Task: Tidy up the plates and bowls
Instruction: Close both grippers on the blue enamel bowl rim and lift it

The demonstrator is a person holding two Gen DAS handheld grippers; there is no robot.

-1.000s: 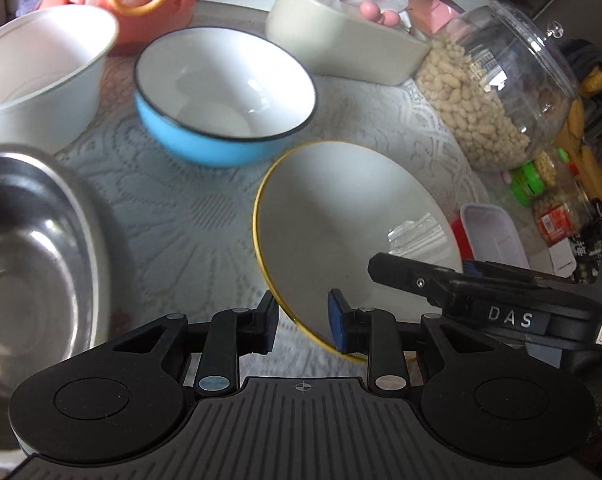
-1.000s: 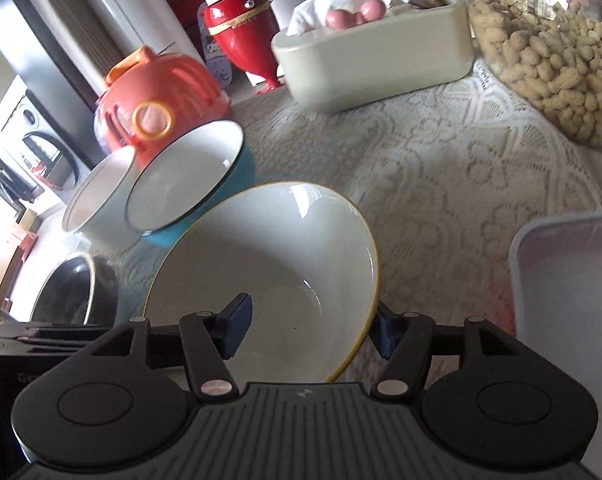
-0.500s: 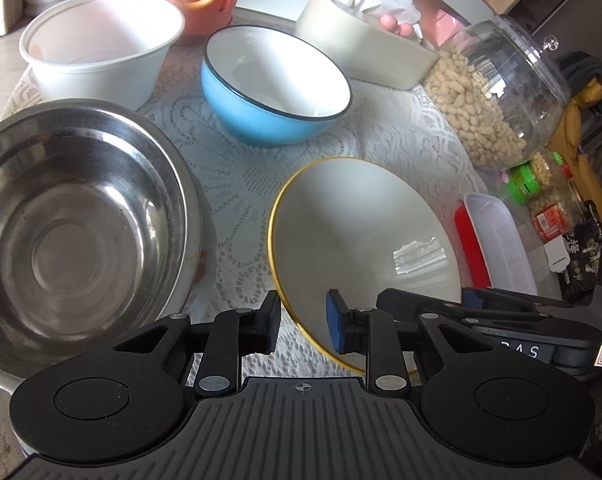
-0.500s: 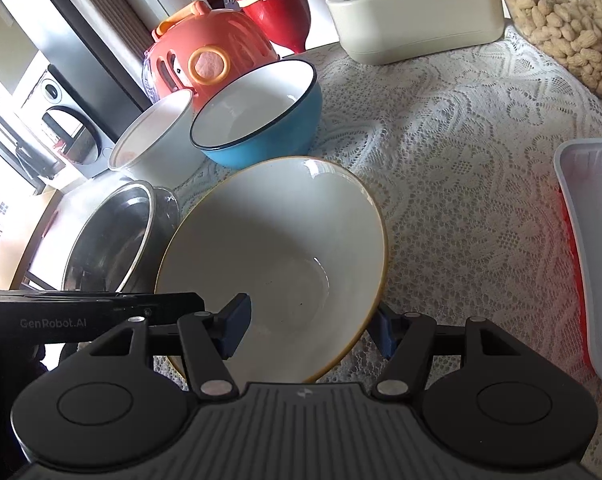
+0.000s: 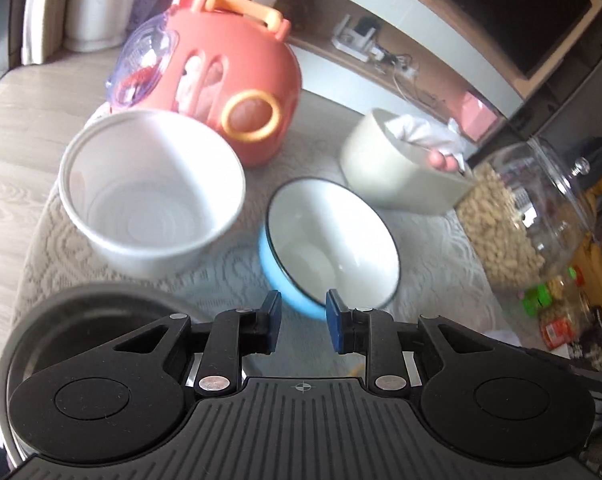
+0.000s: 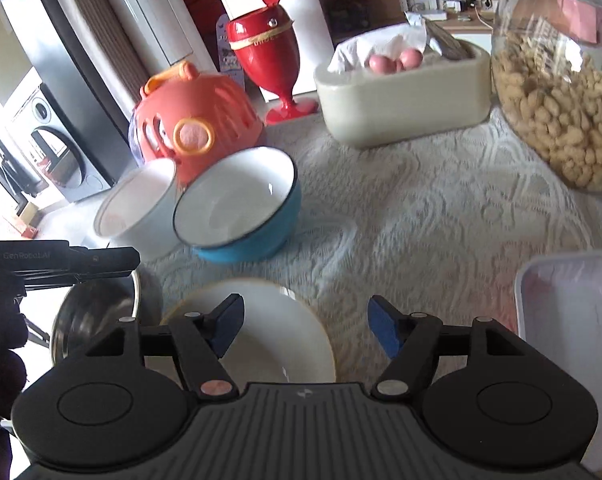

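Right gripper point(image 6: 305, 326) jaws opening — empty, with the yellow-rimmed plate point(image 6: 277, 344) lying below them at bottom centre. Left gripper point(image 5: 299, 322) narrowly parted, holding nothing, the blue bowl point(image 5: 333, 244) just ahead. The steel bowl point(image 5: 81, 316) — probably that — is half hidden under the left gripper.

Each claw point(image 5: 299, 322) point(image 6: 306, 330) is matte black: ribbed base, two round discs, silver rivets, blue pads; pale "GenRobot.AI" lettering marks one side.
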